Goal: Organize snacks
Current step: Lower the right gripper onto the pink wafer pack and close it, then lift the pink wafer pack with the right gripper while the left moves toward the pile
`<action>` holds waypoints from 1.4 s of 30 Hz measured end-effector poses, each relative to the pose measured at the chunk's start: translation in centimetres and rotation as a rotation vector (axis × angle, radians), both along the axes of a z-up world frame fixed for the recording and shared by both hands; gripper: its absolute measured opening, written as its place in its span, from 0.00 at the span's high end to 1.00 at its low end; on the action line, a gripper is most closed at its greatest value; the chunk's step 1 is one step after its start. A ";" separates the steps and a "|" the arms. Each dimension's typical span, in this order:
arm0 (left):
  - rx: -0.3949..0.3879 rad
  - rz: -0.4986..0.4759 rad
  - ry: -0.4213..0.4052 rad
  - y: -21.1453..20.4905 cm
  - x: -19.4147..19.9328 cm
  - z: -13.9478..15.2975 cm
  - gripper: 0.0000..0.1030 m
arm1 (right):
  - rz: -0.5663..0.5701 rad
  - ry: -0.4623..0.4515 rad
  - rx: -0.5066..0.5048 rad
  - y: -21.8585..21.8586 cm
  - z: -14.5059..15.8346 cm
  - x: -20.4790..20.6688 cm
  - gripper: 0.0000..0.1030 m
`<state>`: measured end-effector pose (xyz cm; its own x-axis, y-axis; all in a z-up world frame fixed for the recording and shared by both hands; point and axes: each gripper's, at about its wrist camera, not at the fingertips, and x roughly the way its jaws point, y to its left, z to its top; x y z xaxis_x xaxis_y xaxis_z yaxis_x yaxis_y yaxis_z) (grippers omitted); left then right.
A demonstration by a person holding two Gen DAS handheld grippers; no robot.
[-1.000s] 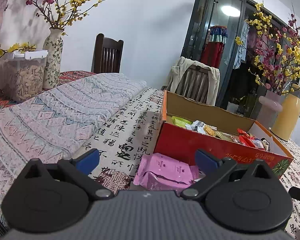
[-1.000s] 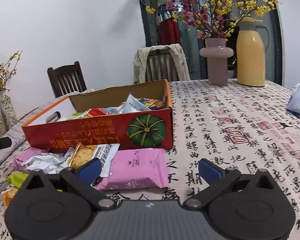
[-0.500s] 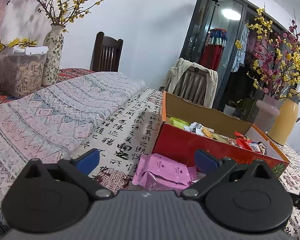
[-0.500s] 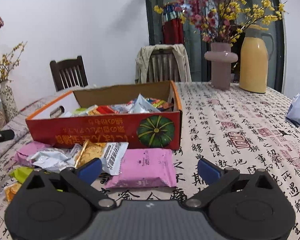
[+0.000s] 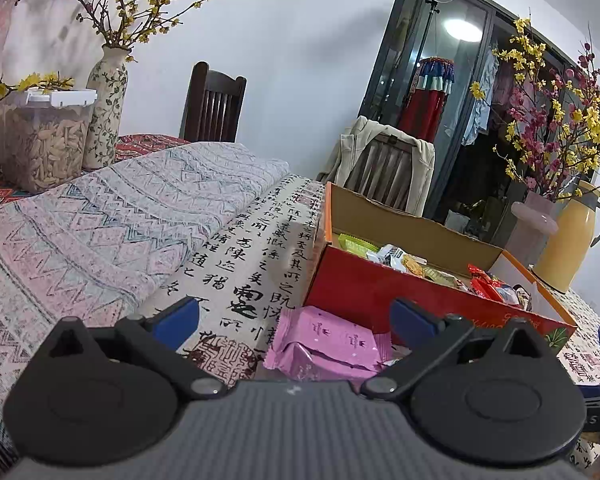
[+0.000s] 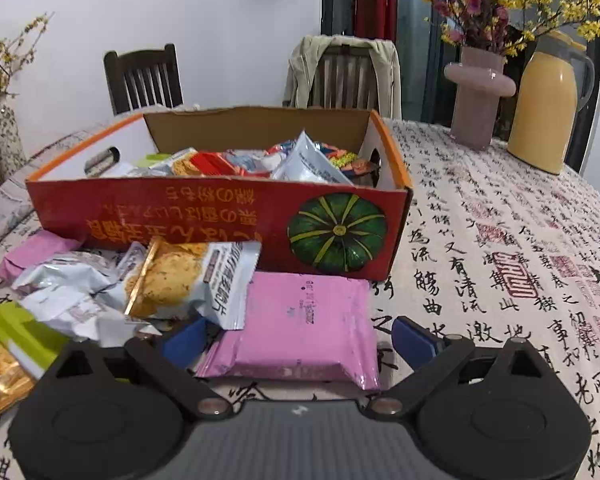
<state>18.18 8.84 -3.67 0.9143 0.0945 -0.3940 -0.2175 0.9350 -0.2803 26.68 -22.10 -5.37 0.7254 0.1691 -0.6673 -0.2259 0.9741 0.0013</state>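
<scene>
right gripper (image 6: 298, 340) nearer pink packet (image 6: 300, 320), seemingly lower

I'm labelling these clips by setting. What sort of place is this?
Most likely a home dining room: a table under a calligraphy-print tablecloth, wooden chairs around it, flower vases, a yellow thermos jug, and an open snack box.

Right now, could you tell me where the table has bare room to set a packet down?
Bare cloth lies right of the box, toward the flask. Another strip runs between the box and the blanket. The box's front is crowded with packets.
</scene>
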 end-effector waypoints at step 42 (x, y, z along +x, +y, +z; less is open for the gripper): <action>-0.002 0.008 0.008 0.1 0.1 0.0 0.00 | -0.137 -0.201 0.143 -6.4 0.7 -5.7 0.38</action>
